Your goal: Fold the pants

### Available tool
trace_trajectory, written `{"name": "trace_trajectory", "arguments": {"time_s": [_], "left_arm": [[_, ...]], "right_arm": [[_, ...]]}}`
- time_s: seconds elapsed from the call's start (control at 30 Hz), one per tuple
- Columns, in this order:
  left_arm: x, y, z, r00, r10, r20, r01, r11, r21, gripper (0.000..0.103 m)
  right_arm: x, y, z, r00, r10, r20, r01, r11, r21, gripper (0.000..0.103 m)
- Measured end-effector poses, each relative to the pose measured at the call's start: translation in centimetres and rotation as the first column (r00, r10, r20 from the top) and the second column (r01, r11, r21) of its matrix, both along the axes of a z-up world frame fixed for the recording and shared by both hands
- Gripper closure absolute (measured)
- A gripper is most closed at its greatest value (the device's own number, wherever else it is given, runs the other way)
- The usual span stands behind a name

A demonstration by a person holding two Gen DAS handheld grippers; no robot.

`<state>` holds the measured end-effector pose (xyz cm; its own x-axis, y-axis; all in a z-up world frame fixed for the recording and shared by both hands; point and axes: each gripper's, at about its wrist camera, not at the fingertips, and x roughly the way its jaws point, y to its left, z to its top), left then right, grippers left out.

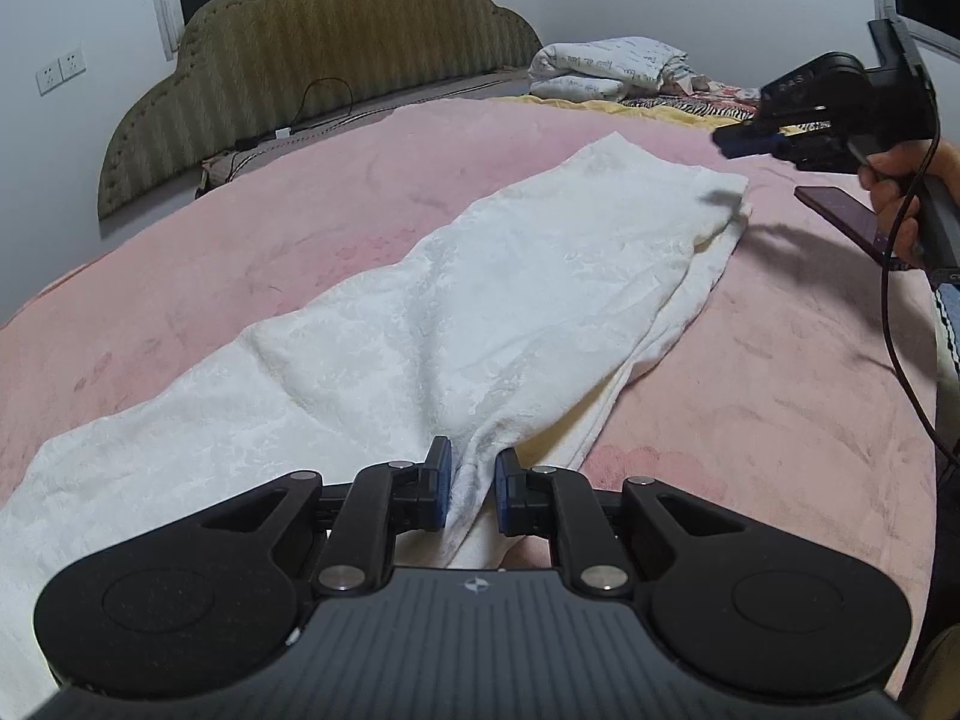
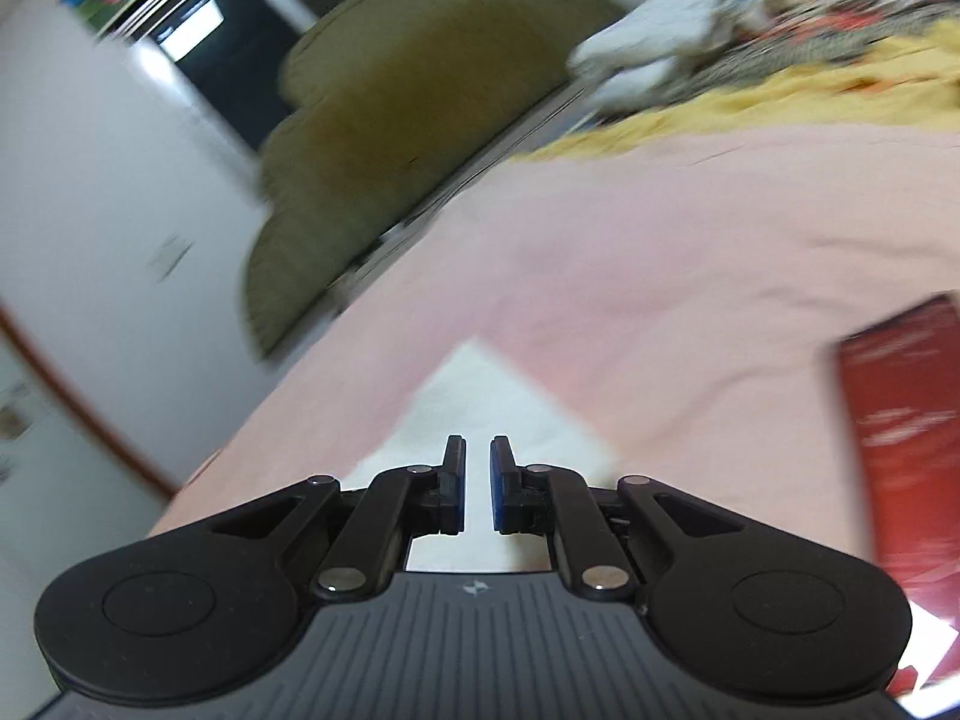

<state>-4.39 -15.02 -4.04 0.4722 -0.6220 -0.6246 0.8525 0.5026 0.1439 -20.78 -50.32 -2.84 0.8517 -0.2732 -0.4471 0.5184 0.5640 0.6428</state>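
Pants pinched at near end, far corner unheld

Pants (image 1: 480, 300) lie lengthwise across the pink blanket (image 1: 780, 420), from its near edge toward the headboard. Left gripper (image 1: 472, 489) clenches a bunched fold at the near end. Right gripper (image 2: 477, 489), jaws nearly closed on nothing, hovers above the far corner. Lifting one-sided could drag and skew the fabric.
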Motion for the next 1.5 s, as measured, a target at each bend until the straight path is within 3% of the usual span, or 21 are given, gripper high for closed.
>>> {"name": "trace_trajectory", "arguments": {"time_s": [0.1,0.3,0.33,0.4,0.47,0.67,0.73,0.8,0.97,1.1,1.17,1.23,1.27,1.3,1.37,1.43,1.5], "left_arm": [[-0.3,0.1,0.0,1.0,0.013,0.025,-0.013,1.0,0.001,0.085],[-0.3,-0.4,-0.3,0.999,0.01,0.054,-0.011,1.0,0.013,0.073],[-0.4,-0.5,-0.3,0.998,0.008,0.06,-0.009,1.0,0.016,0.072],[-0.5,-0.8,-0.4,0.997,0.002,0.075,-0.003,1.0,0.019,0.071],[-0.6,-1.0,-0.5,0.996,-0.004,0.086,0.002,1.0,0.025,0.07],[-0.4,-1.7,-0.9,0.994,-0.009,0.113,0.005,0.999,0.038,0.07],[-0.4,-2.0,-1.0,0.992,-0.018,0.126,0.013,0.999,0.04,0.07],[-0.4,-2.1,-1.0,0.992,-0.014,0.129,0.01,0.999,0.035,0.079],[-0.1,-0.5,1.1,0.999,-0.021,0.049,0.023,0.999,-0.027,0.085],[-0.5,-0.8,0.2,0.997,-0.071,0.038,0.07,0.997,0.033,0.085],[-0.6,-1.4,-1.1,0.996,-0.067,0.061,0.062,0.995,0.074,0.078],[-0.8,-1.0,-0.7,0.994,-0.076,0.077,0.07,0.994,0.079,0.07],[-0.8,-0.6,0.0,0.994,-0.08,0.073,0.074,0.995,0.072,0.067],[-0.6,-0.1,0.7,0.995,-0.076,0.06,0.073,0.996,0.056,0.06],[0.1,1.7,2.4,0.998,-0.07,-0.002,0.07,0.997,-0.014,0.053],[1.5,3.4,3.7,0.997,-0.048,-0.066,0.043,0.996,-0.081,0.04],[3.5,4.7,4.5,0.996,0.03,-0.081,-0.038,0.995,-0.096,0.038]], "right_arm": [[0.8,0.2,-0.1,0.998,-0.027,-0.05,0.027,1.0,-0.001,0.093],[-3.2,-0.5,-1.6,0.982,-0.186,-0.033,0.189,0.976,0.111,0.092],[-3.4,-0.6,-1.8,0.981,-0.188,-0.044,0.192,0.974,0.117,0.09],[-3.3,-0.9,-2.3,0.976,-0.206,-0.07,0.214,0.965,0.149,0.076],[-3.3,-1.1,-2.7,0.981,-0.194,-0.026,0.196,0.964,0.182,0.068],[-1.0,-1.5,-3.3,0.992,-0.126,0.015,0.12,0.97,0.214,0.068],[0.0,-1.7,-3.5,0.994,-0.109,-0.001,0.107,0.974,0.198,0.07],[0.2,-1.8,-3.7,0.994,-0.105,-0.013,0.105,0.977,0.186,0.097],[-1.0,-0.5,-0.7,0.994,-0.103,0.026,0.101,0.993,0.063,0.097],[-0.6,-1.3,-1.3,0.995,-0.057,-0.083,0.061,0.997,0.041,0.094],[0.0,-1.7,-2.6,0.989,-0.044,-0.144,0.053,0.997,0.062,0.093],[-0.8,-1.8,-2.4,0.991,-0.068,-0.115,0.078,0.993,0.086,0.089],[-1.3,-1.7,-1.8,0.987,-0.108,-0.117,0.116,0.991,0.066,0.082],[-1.9,-1.2,-0.9,0.974,-0.186,-0.126,0.188,0.982,0.002,0.074],[-2.4,0.0,1.2,0.943,-0.31,-0.12,0.287,0.942,-0.174,0.073],[-0.6,1.2,3.1,0.976,-0.192,-0.099,0.159,0.947,-0.278,0.073],[3.3,2.1,3.6,0.988,0.027,-0.151,-0.065,0.964,-0.258,0.071]]}}
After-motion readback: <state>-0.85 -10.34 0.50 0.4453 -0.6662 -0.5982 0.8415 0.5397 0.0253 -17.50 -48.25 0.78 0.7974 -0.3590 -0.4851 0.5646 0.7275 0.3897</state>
